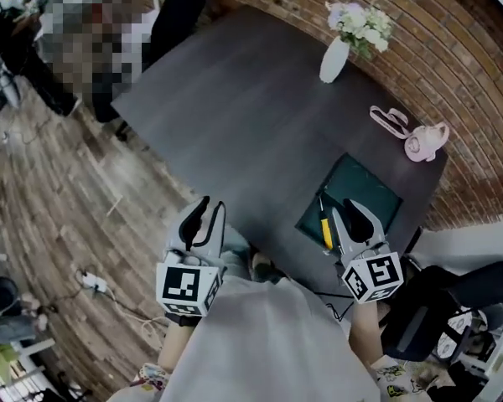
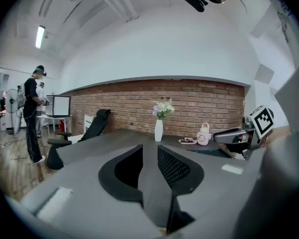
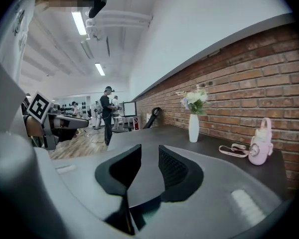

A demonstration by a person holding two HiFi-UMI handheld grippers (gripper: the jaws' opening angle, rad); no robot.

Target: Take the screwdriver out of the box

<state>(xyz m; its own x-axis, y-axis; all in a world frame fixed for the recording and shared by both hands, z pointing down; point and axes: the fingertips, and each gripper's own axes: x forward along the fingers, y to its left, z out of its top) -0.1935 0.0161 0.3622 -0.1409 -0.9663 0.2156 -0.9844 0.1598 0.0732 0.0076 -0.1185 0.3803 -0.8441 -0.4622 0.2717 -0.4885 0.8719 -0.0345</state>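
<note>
A yellow-handled screwdriver (image 1: 325, 229) lies along the left inner side of a dark green open box (image 1: 370, 193) at the near right corner of the dark table (image 1: 251, 115). My right gripper (image 1: 350, 213) hovers over the box's near edge, just right of the screwdriver, jaws apart and empty. In its own view the right gripper (image 3: 149, 152) shows only the table top through the gap. My left gripper (image 1: 211, 213) hangs off the table's near left edge, over the floor. Seen in the left gripper view, the left gripper (image 2: 149, 151) is open too, with nothing in it.
A white vase of flowers (image 1: 335, 57) stands at the far side of the table by the brick wall (image 1: 453, 65). A pink bottle with a strap (image 1: 425, 141) sits at the right edge. People stand at the far left (image 2: 34, 114). A black office chair (image 2: 92, 128) stands by the table.
</note>
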